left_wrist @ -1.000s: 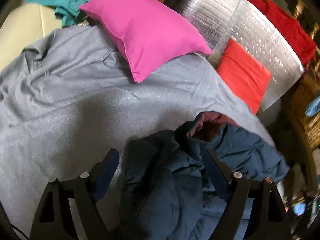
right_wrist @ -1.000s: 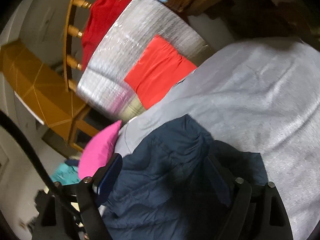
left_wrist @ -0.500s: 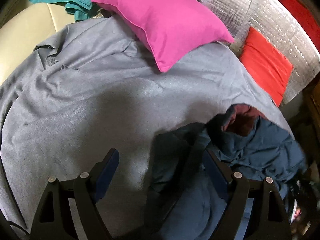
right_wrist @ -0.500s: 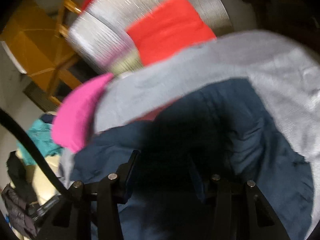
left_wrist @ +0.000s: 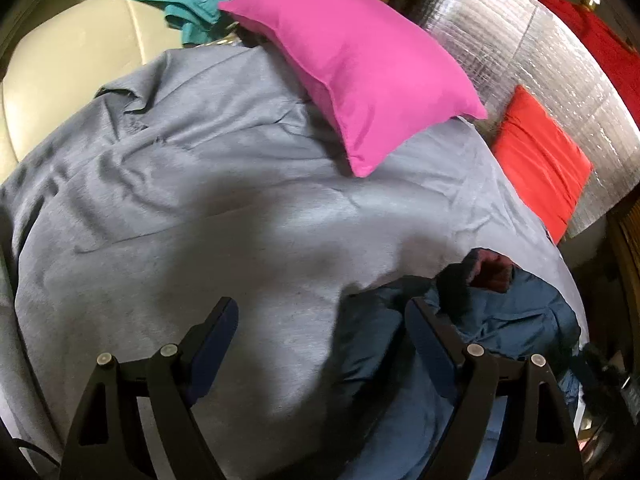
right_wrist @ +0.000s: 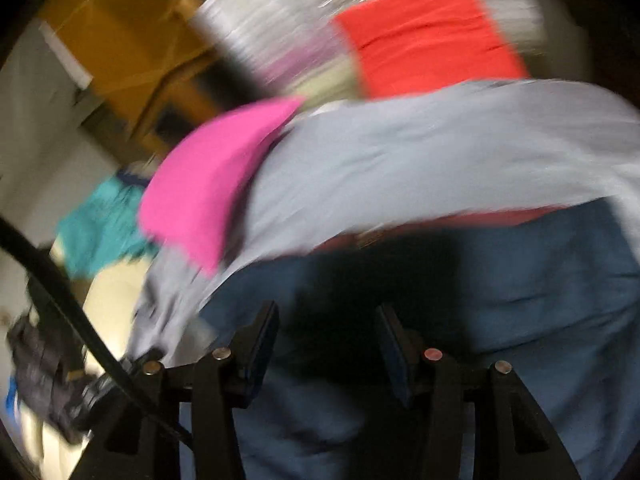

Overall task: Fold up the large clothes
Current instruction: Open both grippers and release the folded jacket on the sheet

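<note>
Dark blue padded jacket bunched on the grey bedsheet

Left tool (left_wrist: 320,320) is spread wide, gripping nothing, over the wrinkled grey sheet (left_wrist: 208,216). The jacket (left_wrist: 500,320) is right of it, below the pink pillow (left_wrist: 360,68). Right tool (right_wrist: 328,332) sits partly closed over the jacket; can't tell if it's gripping, too blurry.

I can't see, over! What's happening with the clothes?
Left tongs open over grey sheet. Right tongs at navy jacket, grip unclear. Pink pillow on the sheet.

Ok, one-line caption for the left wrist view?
Open left gripper over a grey sheet, dark blue padded jacket at its right finger, magenta pillow behind.
</note>
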Available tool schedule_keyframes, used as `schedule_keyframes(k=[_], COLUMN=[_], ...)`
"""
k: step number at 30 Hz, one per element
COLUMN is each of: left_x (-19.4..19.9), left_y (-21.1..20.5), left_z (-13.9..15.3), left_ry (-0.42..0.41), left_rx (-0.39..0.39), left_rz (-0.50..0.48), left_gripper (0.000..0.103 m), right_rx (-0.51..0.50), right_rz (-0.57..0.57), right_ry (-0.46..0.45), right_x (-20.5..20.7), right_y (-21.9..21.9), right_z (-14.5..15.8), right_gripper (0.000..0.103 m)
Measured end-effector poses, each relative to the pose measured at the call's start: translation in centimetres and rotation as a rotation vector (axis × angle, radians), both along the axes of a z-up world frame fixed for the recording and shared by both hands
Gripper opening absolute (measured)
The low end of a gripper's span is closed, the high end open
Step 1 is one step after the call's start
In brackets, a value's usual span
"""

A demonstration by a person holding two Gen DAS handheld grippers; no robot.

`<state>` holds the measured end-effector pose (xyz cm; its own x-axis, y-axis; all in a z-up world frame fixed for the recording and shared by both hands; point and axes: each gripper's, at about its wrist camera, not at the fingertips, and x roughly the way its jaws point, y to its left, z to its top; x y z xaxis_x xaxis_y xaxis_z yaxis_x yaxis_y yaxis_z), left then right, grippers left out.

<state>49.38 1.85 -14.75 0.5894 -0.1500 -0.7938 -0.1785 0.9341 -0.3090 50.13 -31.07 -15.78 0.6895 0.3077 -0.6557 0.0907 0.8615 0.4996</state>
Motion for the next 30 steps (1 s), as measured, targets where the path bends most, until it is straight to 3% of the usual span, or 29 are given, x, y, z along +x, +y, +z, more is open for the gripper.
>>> schedule_keyframes(k=[5,10,13,18,24,25,27,30], left_x=[-0.3,-0.1,0.0,0.2,-0.2,-0.4,-0.5,-0.6], left_y=[1.3,1.8,1.7,0.7,0.0,-0.4,-1.2,-2.4], left_z=[0.2,0.0,0.0,-0.4,-0.8,-0.8,-1.1,-1.9], left_ry=[-0.001,0.007,0.011,0.031,0.048,0.048,0.056,0.095], left_rx=[-0.008,-0.024,-0.028,-0.006,0.006,0.01,0.032,0.058], left_rz=[0.019,0.016,0.01,-0.053,-0.083,-0.093,-0.129,-0.172], left_gripper=[0.086,0.086,0.086,0.086,0.086,0.086,0.086,0.086], right_rx=[0.015,-0.09,-0.108,-0.034,0.016,0.021,0.016,-0.007], right_rz=[0.154,0.153,0.083,-0.03,-0.127,-0.146,-0.183,-0.296], right_ry=[0.109,0.226,0.203,0.134,-0.029,-0.051,-0.067,-0.063], right_x=[3.7,9.6,11.9,12.9,7.3,5.3,1.6,-5.1], right_y=[7.0,10.4,10.2,8.2,3.7,2.3,-0.6,-6.2], right_z=[-2.3,-5.2,-5.6,-4.9,-0.5,0.3,1.6,2.1], right_gripper=[0.054,0.054,0.054,0.054,0.067,0.068,0.08,0.084])
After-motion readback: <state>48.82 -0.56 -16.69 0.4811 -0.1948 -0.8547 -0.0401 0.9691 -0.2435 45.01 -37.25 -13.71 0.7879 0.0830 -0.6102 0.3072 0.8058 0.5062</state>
